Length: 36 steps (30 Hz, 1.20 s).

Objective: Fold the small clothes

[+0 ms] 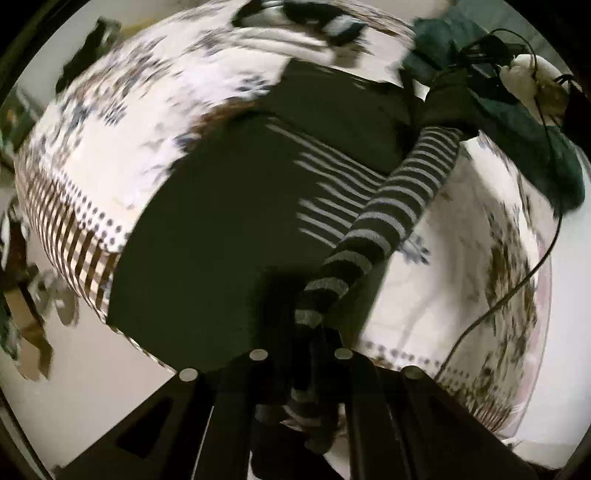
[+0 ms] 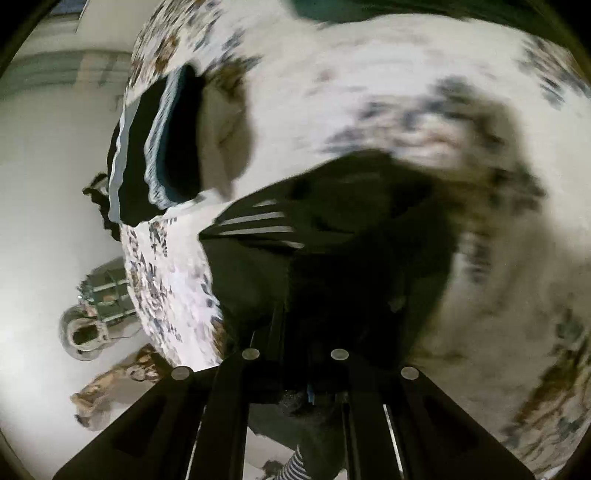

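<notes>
A dark garment with a grey-striped panel (image 1: 229,236) lies on a floral tablecloth (image 1: 122,155). Its striped sleeve (image 1: 399,206) is stretched taut between my two grippers. My left gripper (image 1: 301,354) is shut on the sleeve's near end. In the left wrist view the right gripper (image 1: 476,66) holds the sleeve's far end at the upper right. In the right wrist view my right gripper (image 2: 295,354) is shut on dark cloth (image 2: 354,229) of the same garment. Both views are blurred.
A black and white striped cloth (image 2: 147,147) lies at the tablecloth's (image 2: 369,92) left edge and shows at the top of the left wrist view (image 1: 332,18). A dark green cloth (image 1: 535,140) lies at the right. A cable (image 1: 517,288) trails across the table. Clutter sits on the floor (image 2: 96,310).
</notes>
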{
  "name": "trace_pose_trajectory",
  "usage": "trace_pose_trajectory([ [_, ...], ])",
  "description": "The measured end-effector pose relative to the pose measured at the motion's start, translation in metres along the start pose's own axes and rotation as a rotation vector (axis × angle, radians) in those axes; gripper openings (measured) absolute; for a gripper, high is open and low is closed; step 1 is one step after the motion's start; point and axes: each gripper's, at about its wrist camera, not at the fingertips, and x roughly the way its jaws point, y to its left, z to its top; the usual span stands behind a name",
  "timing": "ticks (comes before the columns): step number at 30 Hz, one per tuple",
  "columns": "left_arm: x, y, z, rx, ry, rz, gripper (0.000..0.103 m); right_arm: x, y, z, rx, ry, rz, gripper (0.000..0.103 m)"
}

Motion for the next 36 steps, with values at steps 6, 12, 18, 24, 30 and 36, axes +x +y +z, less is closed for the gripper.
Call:
trace_pose_trajectory([
  [6, 0.015, 0.097, 0.025, -0.091, 0.023, -0.107, 0.004, 0.105, 0.121, 0.019, -0.053, -0.011, -0.129, 0.008],
  [12, 0.047, 0.185, 0.046, -0.181, 0.017, -0.154, 0.004, 0.19, 0.186, 0.036, -0.062, -0.018, -0.222, 0.008],
  [18, 0.107, 0.232, 0.038, -0.18, 0.172, -0.229, 0.025, 0.241, 0.198, 0.044, -0.117, 0.025, -0.307, 0.028],
  [24, 0.095, 0.268, 0.005, -0.346, 0.206, -0.261, 0.046, 0.204, 0.184, 0.009, -0.128, 0.097, -0.068, 0.067],
  [30, 0.052, 0.267, 0.013, -0.452, 0.138, -0.239, 0.059, 0.14, 0.133, -0.056, -0.199, 0.042, -0.055, 0.076],
  [36, 0.039, 0.205, 0.106, -0.395, 0.036, -0.342, 0.074, 0.102, 0.037, -0.099, -0.131, -0.036, -0.058, 0.076],
])
